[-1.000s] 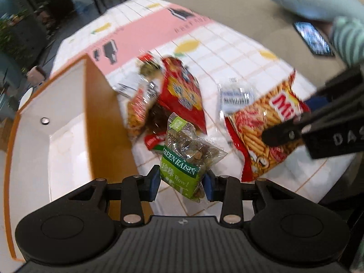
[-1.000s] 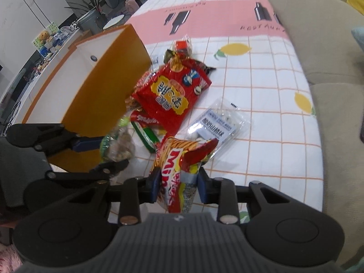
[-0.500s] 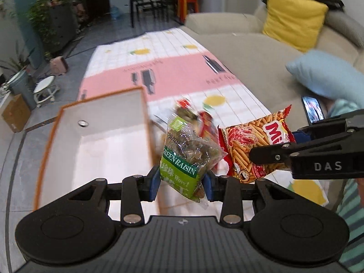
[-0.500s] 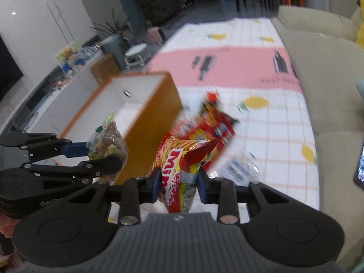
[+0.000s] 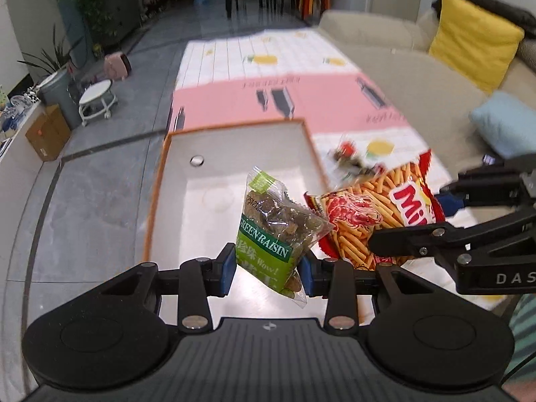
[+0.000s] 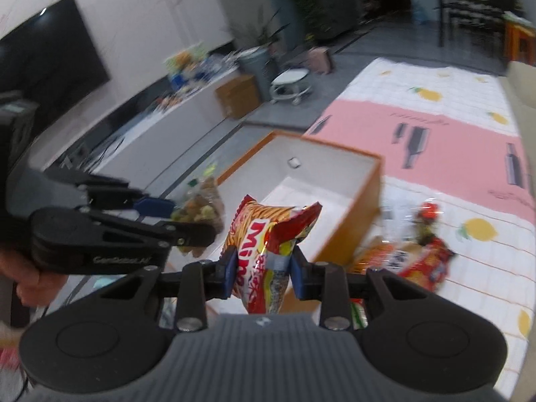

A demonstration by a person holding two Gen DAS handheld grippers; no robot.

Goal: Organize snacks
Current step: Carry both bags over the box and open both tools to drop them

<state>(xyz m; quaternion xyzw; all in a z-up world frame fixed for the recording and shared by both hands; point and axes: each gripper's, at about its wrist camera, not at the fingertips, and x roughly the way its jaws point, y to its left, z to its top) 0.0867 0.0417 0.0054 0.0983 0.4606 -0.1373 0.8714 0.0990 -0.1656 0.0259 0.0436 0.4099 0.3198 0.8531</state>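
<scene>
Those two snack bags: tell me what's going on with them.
The left gripper is shut on a green raisin bag, the right gripper on a red shrimp-stick bag. Both hang above the open orange-walled white box. More snack packets lie on the checked tablecloth.

We see a clear raisin bag with a green label, white lettering and brownish-green fruit inside. Beside it, our snack bag is red, printed with orange sticks and white-edged red letters. The box is orange outside and white inside. The tablecloth has a white grid with yellow lemons and a pink band bearing dark bottle shapes. A yellow cushion and a pale blue pillow rest on the beige sofa.
</scene>
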